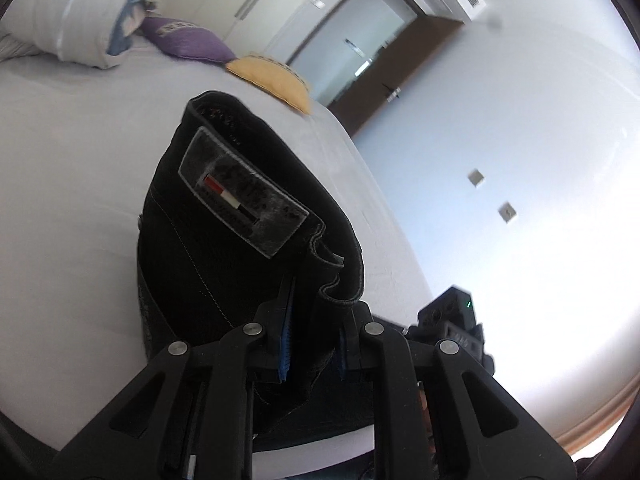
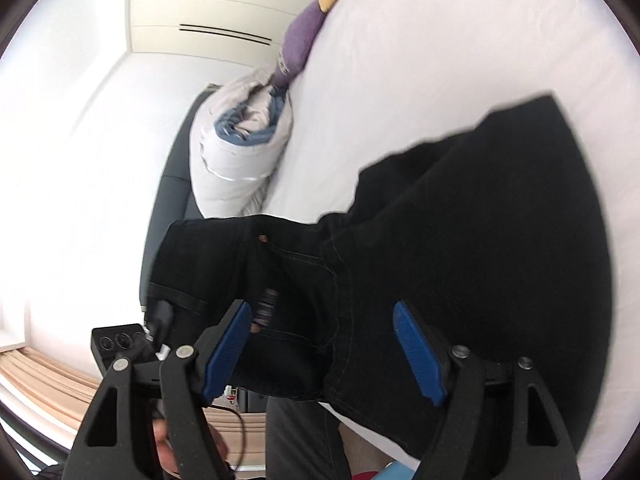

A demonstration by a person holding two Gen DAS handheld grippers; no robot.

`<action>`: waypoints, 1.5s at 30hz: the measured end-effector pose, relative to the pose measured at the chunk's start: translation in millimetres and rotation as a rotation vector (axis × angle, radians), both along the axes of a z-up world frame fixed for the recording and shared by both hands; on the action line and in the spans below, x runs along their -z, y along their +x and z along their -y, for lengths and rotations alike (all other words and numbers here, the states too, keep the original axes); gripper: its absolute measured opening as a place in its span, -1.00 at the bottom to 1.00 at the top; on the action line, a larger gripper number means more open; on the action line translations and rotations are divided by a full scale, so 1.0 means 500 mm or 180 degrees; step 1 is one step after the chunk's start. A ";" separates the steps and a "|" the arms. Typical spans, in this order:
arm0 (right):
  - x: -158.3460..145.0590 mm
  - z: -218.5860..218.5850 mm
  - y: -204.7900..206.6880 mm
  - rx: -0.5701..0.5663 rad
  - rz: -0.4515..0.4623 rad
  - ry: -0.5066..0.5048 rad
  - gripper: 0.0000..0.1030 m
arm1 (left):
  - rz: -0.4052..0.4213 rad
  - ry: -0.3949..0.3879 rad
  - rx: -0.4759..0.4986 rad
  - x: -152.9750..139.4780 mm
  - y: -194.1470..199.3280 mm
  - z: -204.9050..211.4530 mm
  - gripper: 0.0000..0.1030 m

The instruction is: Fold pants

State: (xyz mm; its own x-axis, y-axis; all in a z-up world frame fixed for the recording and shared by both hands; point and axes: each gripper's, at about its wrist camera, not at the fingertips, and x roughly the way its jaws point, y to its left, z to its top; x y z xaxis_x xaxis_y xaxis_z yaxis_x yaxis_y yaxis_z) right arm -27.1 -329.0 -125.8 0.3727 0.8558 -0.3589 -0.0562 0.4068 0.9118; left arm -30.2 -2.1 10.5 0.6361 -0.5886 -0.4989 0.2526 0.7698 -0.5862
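The left gripper, a black two-finger tool with blue ribbed pads, is pinching the waistband of a pair of black denim pants; the cloth runs down between the two fingers, which stand close together around it. The band curls up from the grip, and a grey rectangular leather-like label with a small red-and-white flag mark faces the left wrist camera. Beneath the pants lies a white bedsheet covering a bed.

The right gripper is spread wide, its blue pads well apart, and the black pants drape across the gap between them (whether either pad touches the cloth cannot be told from this view). The fly seam and a small round buttonhole show near the middle of the right wrist view, and the rest of the garment spreads over the white sheet to the right.

Far across the bed sit a rolled white-and-blue quilt, a purple cushion beside it, and a yellow cushion next to that. A dark-framed glass door stands in the pale wall behind them. Part of the other black gripper body shows low on the right in the left wrist view.
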 end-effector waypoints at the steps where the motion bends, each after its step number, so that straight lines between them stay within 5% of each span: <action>1: -0.016 0.017 -0.003 0.0002 0.0053 -0.0024 0.50 | -0.0003 0.0086 0.0096 0.007 -0.001 0.036 -0.71; 6: -0.076 0.058 -0.011 -0.0129 0.0205 -0.0118 0.68 | -0.0058 0.0477 0.0509 0.053 -0.017 0.188 -0.71; 15: -0.052 0.024 0.016 -0.0361 0.0060 -0.0595 0.74 | 0.0046 0.1190 0.0818 0.099 -0.064 0.327 -0.72; 18: -0.020 0.032 0.027 -0.0363 -0.0193 -0.0602 0.55 | 0.0159 0.1363 0.0843 0.093 -0.078 0.352 -0.72; 28: -0.023 0.048 0.031 -0.0439 0.0024 -0.0834 -0.56 | 0.0183 0.1602 0.0984 0.111 -0.092 0.402 -0.73; 34: -0.028 0.107 0.007 -0.0301 0.0135 -0.0865 -0.62 | 0.0294 0.1723 0.1168 0.110 -0.102 0.443 -0.72; 45: 0.081 0.153 0.009 -0.0112 -0.0133 -0.0916 -0.66 | 0.0008 0.2010 0.1384 0.253 -0.083 0.526 -0.70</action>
State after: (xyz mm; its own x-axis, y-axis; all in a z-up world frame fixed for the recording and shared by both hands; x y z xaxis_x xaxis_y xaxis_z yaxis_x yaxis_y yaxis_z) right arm -22.5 -405.4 -166.5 0.3244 0.7287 -0.6031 -0.0396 0.6475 0.7610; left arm -71.5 -265.1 -116.1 0.4139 -0.3897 -0.8227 0.6101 0.7894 -0.0670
